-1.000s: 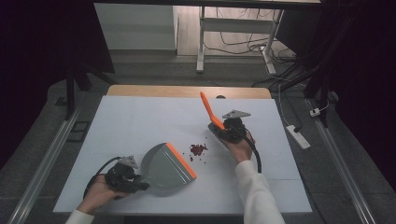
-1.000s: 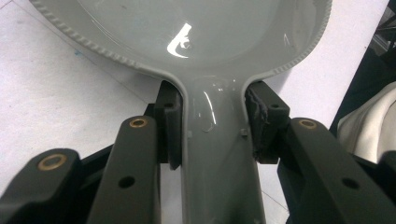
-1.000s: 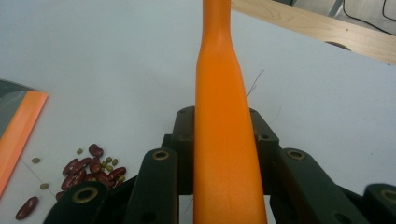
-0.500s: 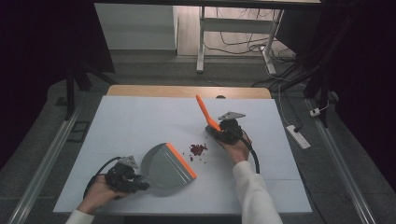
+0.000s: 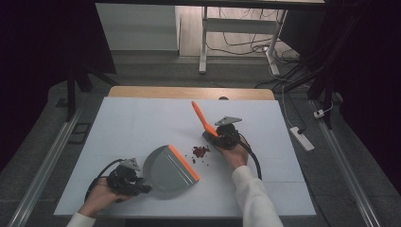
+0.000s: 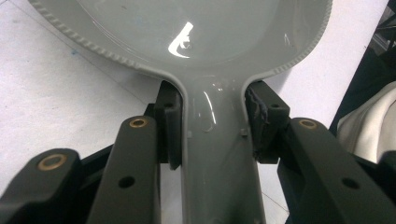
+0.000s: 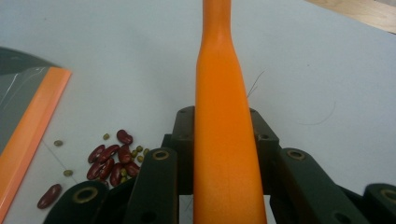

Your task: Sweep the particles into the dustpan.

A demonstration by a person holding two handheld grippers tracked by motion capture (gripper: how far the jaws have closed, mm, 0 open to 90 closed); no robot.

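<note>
White table point(image 5: 142, 123): our right gripper point(image 5: 226, 138), clamped on brush point(image 5: 202, 117), shifts left toward beans point(image 5: 200, 152); left gripper point(image 5: 126, 180) grips dustpan point(image 5: 168, 168), unmoved; sweep imminent.

A white table top point(image 5: 142, 123) is seen with a strip of bare wood point(image 5: 189, 92) along its far edge. Beyond it, the legs of a white metal stand point(image 5: 204, 42) are planted on a wooden floor, where dark cables point(image 5: 236, 42) are strewn. A white power strip point(image 5: 302, 138) is laid on the grey floor to the right, beside a metal rail point(image 5: 350, 175).
</note>
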